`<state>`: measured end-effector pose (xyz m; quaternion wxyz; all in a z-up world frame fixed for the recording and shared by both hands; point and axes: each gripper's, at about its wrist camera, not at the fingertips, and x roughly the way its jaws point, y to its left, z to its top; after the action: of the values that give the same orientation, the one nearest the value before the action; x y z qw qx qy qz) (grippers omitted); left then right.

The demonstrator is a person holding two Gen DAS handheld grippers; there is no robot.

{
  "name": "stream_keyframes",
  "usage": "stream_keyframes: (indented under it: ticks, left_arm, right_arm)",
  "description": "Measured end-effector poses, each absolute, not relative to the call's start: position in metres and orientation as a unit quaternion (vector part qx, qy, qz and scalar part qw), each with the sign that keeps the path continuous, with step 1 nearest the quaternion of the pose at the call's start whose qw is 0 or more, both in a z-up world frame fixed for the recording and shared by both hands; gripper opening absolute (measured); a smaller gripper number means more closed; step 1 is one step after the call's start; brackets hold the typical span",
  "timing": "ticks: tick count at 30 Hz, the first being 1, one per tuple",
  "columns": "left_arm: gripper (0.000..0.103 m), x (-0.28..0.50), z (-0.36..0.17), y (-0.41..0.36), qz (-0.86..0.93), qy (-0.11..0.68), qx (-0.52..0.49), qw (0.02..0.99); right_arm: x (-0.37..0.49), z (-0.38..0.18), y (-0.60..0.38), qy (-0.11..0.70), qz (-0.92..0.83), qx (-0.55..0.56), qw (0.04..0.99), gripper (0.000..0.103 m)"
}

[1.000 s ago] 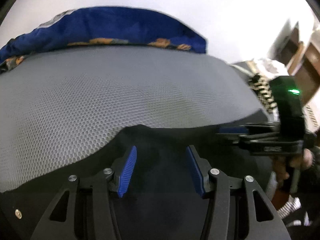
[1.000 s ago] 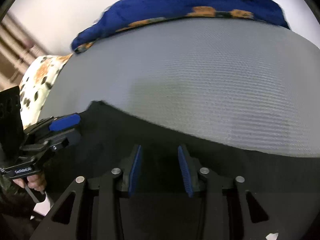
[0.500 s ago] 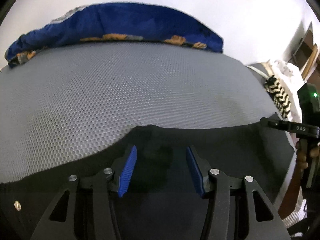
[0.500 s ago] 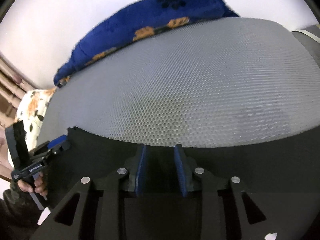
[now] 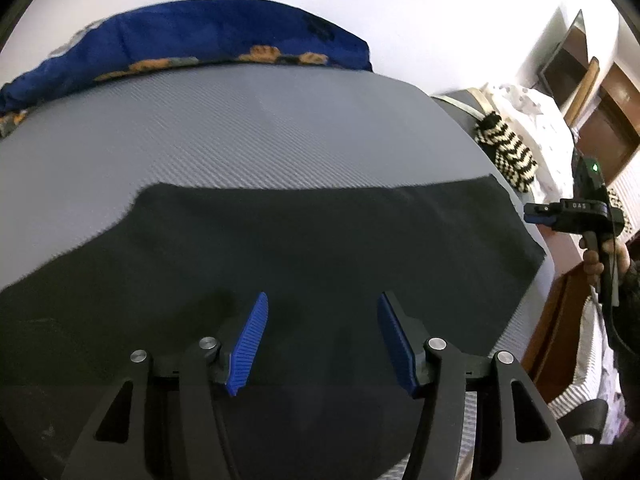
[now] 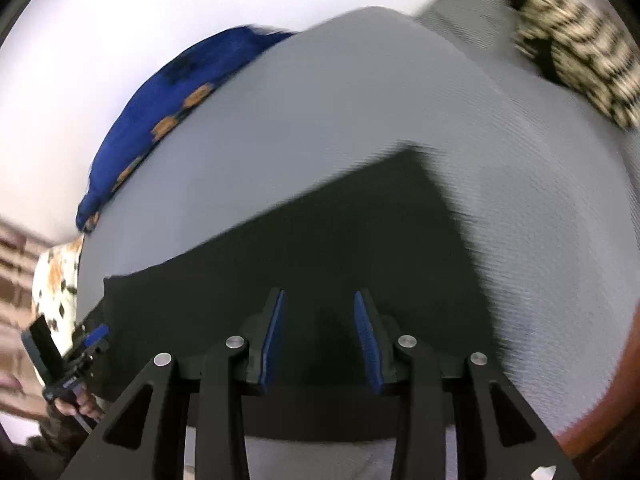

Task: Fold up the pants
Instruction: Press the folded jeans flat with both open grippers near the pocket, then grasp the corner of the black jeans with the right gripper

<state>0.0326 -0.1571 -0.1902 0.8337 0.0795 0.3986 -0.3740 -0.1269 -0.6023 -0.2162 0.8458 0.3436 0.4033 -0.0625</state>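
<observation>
The black pants [image 5: 320,248] lie spread flat as a wide dark band across the grey textured mat [image 5: 248,128], filling the middle and lower part of the left wrist view; in the right wrist view the same cloth [image 6: 360,240] runs as a slanted dark band from lower left up to a square corner right of centre; that picture is smeared, so fine creases cannot be read

The left gripper [image 5: 320,340] hangs over the cloth at the bottom centre of its frame, its blue pads well apart and opening, with nothing pinched between them; only fabric shows behind the gap; the right gripper [image 6: 318,340] sits low and central in its own view, its pads nearer together yet opening too, and no fold of cloth is caught in them; in the left wrist view it shows small at the right edge [image 5: 538,214], just off the pants' right end, gripped by a hand [image 5: 604,256]

The step in hand looks like taking hold of the pants for a fold; to do it well, each tool should probably come down on a clean edge or corner rather than the middle, bite through every layer at once, and both ends should lift together so the cloth stays taut and the edges meet squarely; a shallow bite risks one layer slipping free

A blue patterned cushion [image 5: 192,36] lies along the mat's far side at upper left, and a black-and-white striped knit [image 5: 506,152] sits at upper right, both clear of the pants
</observation>
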Motion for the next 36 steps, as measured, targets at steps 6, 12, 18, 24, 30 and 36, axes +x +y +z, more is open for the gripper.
stream_keyframes:
  ticks: [6,12,18,24,30,36]
  left_arm:
    - [0.058,0.022,-0.197,-0.177,-0.382,0.414,0.085,0.822]
    - [0.058,0.014,-0.203,-0.198,-0.386,0.422,0.099,0.814]
    - [0.058,0.008,-0.209,-0.211,-0.387,0.429,0.112,0.809]
    - [0.058,0.003,-0.220,-0.221,-0.385,0.433,0.119,0.806]
    - [0.058,0.001,-0.222,-0.222,-0.386,0.426,0.123,0.809]
    - [0.059,-0.001,-0.223,-0.221,-0.387,0.422,0.120,0.811]
  right_arm:
    - [-0.170,-0.242,-0.653,0.399,-0.069,0.399,0.823,0.034]
    - [-0.188,-0.266,-0.665,0.399,-0.047,0.426,0.811,0.034]
    - [-0.199,-0.278,-0.660,0.378,0.007,0.454,0.807,0.034]
    - [-0.213,-0.292,-0.653,0.348,0.042,0.487,0.800,0.034]
    - [-0.222,-0.293,-0.639,0.339,0.040,0.489,0.803,0.034]
    - [-0.246,-0.301,-0.625,0.320,0.033,0.512,0.796,0.034]
